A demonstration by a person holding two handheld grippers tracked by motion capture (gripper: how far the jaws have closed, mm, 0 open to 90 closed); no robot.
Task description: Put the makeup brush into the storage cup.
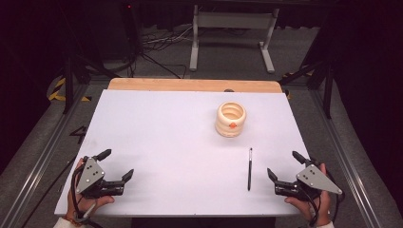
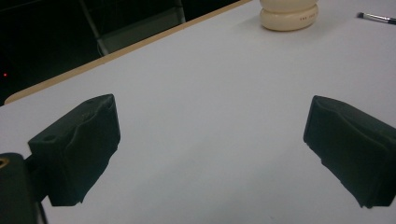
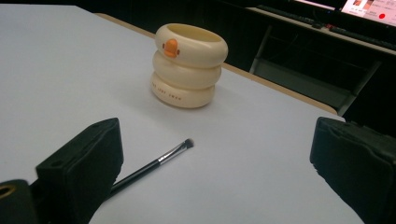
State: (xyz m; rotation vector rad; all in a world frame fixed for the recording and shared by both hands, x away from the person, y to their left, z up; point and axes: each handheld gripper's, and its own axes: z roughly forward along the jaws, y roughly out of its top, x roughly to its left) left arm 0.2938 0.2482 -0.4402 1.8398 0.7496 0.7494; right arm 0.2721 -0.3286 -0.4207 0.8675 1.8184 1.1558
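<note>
Cream ribbed cup (image 3: 189, 65), orange duck bill, small unreadable lettering low down

Left gripper (image 1: 114, 166), right gripper (image 1: 283, 165): black bodies w/ chunky black jaws, grey triangular screwed plates, black cables.

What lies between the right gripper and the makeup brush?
Nothing: in the high view, bare white table separates the open right gripper from the makeup brush.

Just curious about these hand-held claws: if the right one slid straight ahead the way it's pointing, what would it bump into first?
Probably the thin black brush lying just ahead of the open right gripper; its handle runs by one jaw. The cream holder stands farther on. Depth is hard to judge.
</note>
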